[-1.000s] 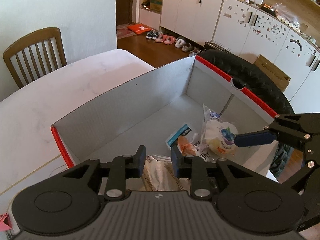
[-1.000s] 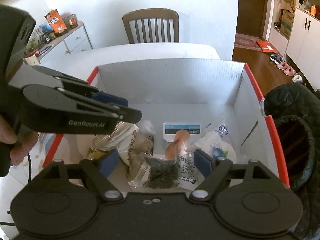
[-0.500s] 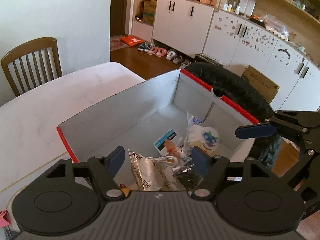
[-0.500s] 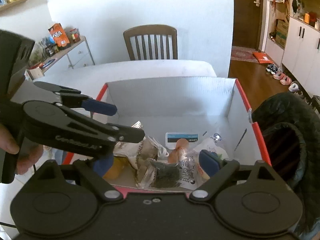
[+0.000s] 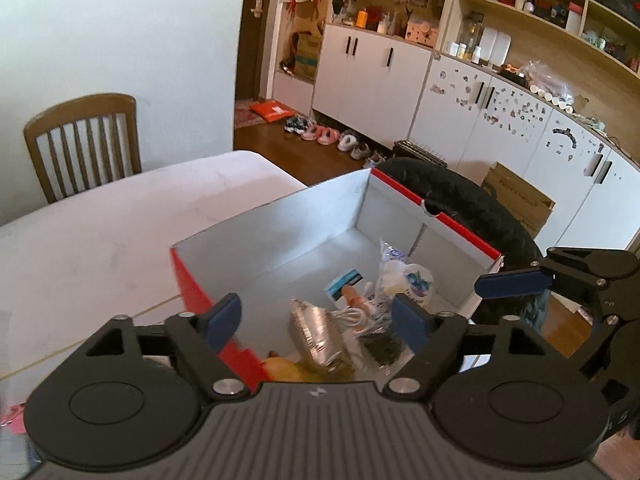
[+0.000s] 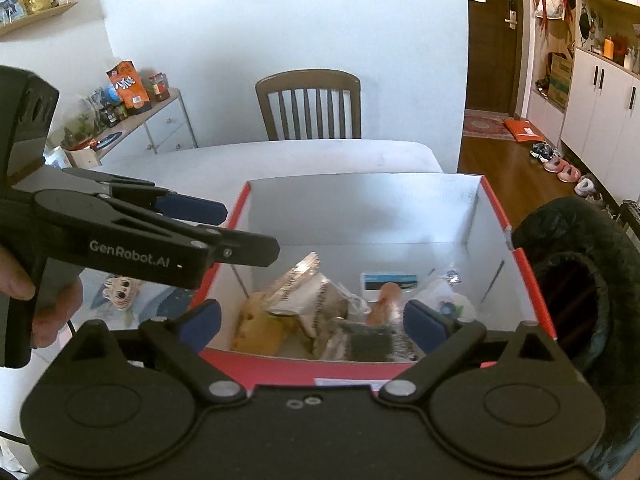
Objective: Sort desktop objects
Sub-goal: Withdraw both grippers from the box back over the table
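While both grippers' fingers open empty, silver packet (image 6: pixel 308 286) lies diagonally in box (image 6: pixel 360 208)

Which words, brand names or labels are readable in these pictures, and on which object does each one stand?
"GenRobot.AI": white letters on the side of the left gripper.
Silver packet in the box: print too blurred to read.
White-and-blue pack: text too small.
Orange snack bag on the sideboard: lettering unreadable.
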Available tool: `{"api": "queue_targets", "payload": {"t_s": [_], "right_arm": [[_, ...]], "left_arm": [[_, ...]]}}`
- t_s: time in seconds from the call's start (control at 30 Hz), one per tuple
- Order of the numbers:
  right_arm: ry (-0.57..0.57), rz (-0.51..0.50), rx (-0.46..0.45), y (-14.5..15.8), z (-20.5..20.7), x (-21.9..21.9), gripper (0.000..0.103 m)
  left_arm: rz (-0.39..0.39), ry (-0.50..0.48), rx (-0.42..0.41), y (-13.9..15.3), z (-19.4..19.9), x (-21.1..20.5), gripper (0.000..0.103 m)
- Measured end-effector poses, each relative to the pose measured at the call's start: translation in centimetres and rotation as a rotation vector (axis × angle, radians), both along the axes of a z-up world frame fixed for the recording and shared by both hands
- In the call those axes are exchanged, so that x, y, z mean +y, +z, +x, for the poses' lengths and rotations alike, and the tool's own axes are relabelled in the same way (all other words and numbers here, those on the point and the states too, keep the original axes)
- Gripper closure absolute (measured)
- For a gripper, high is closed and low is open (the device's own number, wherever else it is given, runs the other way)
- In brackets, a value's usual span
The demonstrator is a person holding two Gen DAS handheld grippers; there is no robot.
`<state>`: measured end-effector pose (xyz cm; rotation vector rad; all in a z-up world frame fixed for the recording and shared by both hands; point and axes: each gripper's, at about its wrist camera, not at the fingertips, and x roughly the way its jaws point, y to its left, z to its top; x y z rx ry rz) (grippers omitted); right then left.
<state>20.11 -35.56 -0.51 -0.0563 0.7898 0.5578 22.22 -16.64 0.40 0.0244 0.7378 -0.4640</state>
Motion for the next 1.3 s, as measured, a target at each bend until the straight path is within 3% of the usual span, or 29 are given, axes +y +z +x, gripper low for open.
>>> {"api": "queue_targets", "payload": {"t_s": [0.23, 0.37, 1.3], "right_arm": [[-0.007, 0.021, 0.006, 0.2, -1.6, 2.3, 0.003], [-0.013, 0.035, 0.012, 0.3, -2.5, 3.7, 0.003], [-0.03, 0.005, 0.043, -0.5, -7.7, 13.8, 0.003]], "left_arm": [[-0.027, 0.026, -0.023, 0.9, -2.5, 4.1, 0.015], [-0.039, 0.05, -0.016, 1.0, -3.7, 6.6, 0.002], [-0.033, 0.147, 0.047, -2.6, -13.1, 21.3, 0.002]]}}
